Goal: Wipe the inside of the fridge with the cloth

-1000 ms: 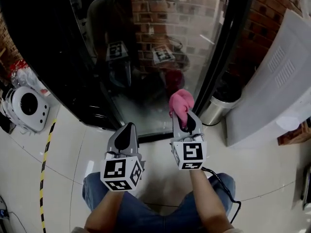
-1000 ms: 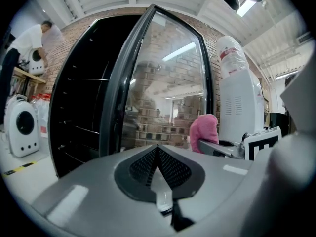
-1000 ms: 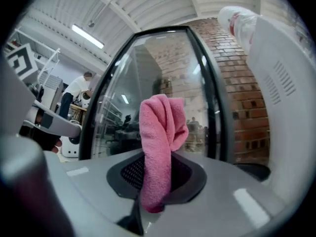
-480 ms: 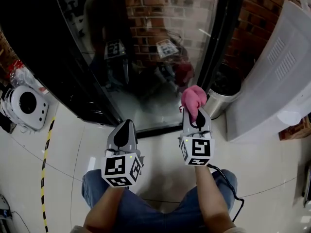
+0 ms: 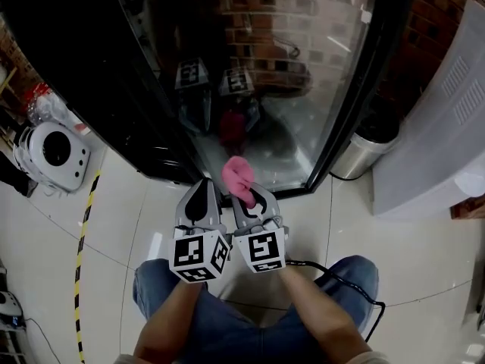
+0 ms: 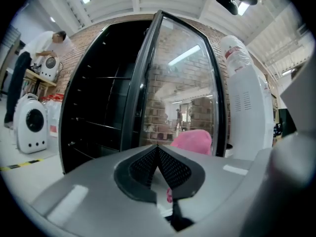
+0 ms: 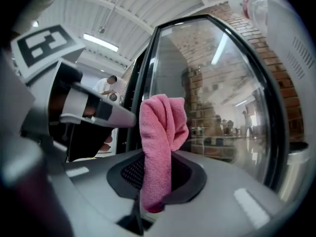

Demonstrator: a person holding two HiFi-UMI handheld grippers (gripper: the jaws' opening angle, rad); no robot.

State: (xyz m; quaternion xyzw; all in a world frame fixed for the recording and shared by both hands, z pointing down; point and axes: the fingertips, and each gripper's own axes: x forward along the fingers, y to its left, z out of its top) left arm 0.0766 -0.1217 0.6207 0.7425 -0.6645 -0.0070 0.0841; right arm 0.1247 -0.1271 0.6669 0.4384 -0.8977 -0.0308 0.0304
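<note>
The right tongs (image 7: 155, 177) were pinching the pink cloth (image 7: 163, 127) low down, with the pads pressed on a narrow fold of it. Most of the fabric stood bunched above the tips and flopped over towards 12 o'clock. A short tail poked out below the pads at 6 o'clock. In the head view the cloth (image 5: 237, 174) showed as a small pink tuft right at the tips of the right tongs (image 5: 246, 197).

The left tongs (image 6: 159, 154) were pressed together, pad against pad, with nothing held between them. They sat just beside the right ones at 9 o'clock, the two marker cubes nearly touching. From the left gripper view the cloth (image 6: 193, 138) peeped up at about 1 o'clock, beyond the tips.

The cloth looked light, soft and limp, a fluffy weave that would crush flat under pressure and drag rather than slide on a smooth wall. Held by so thin a fold, it might tug loose once pushed hard. A deeper bite into the middle of the bunch would probably serve better, leaving a thick wad in front to do the wiping.

Further out at 12 o'clock stood the glass door (image 5: 288, 89), which mirrored brick, the cubes and the pink tuft. The dark fridge (image 5: 76, 59) with its faint shelf lines lay at 10 to 11 o'clock. The cloth hung short of both and touched neither, so no wiping looked to have begun
</note>
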